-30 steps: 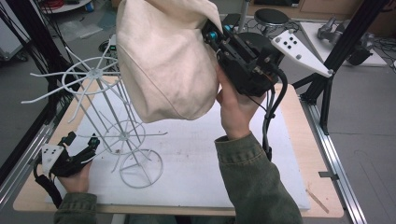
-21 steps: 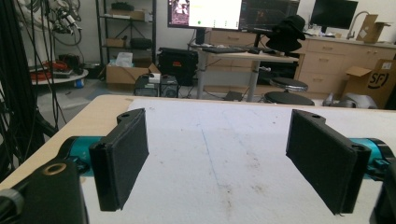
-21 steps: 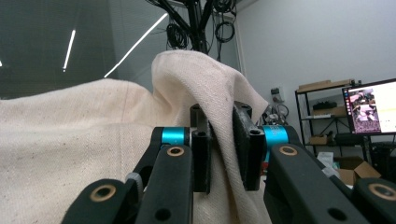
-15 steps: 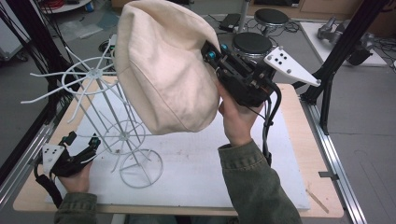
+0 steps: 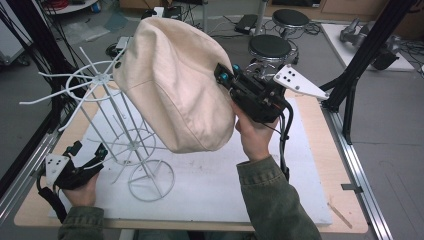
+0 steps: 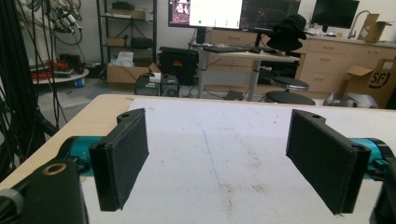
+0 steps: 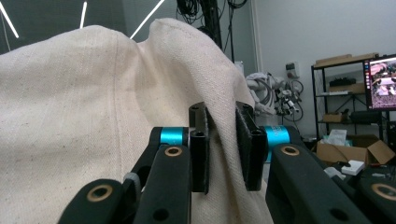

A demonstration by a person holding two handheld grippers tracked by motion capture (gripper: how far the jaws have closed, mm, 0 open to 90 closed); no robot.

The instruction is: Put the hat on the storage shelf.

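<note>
A cream cloth hat [image 5: 175, 85] hangs in the air over the upper spokes of a white wire stand [image 5: 132, 145] that rises from the white mat. My right gripper [image 5: 222, 75] is shut on a fold of the hat's right side; in the right gripper view the pads [image 7: 201, 154] pinch the cream cloth [image 7: 93, 116]. My left gripper [image 5: 87, 152] rests at the table's front left, beside the stand's base. Its jaws stand wide apart with only bare mat between them [image 6: 217, 163]. The hat hides part of the stand's top ring.
The white mat [image 5: 280, 195] covers most of the wooden table [image 5: 312, 125]. Black frame posts [image 5: 370, 55] stand at the right and left edges. Two black stools [image 5: 270, 47] sit behind the table. Bare mat lies right of the stand's round base [image 5: 150, 182].
The right gripper has come down and leftward with the hat, which has tipped so its crown now lies against the stand's top spokes. The left gripper has stayed put.
</note>
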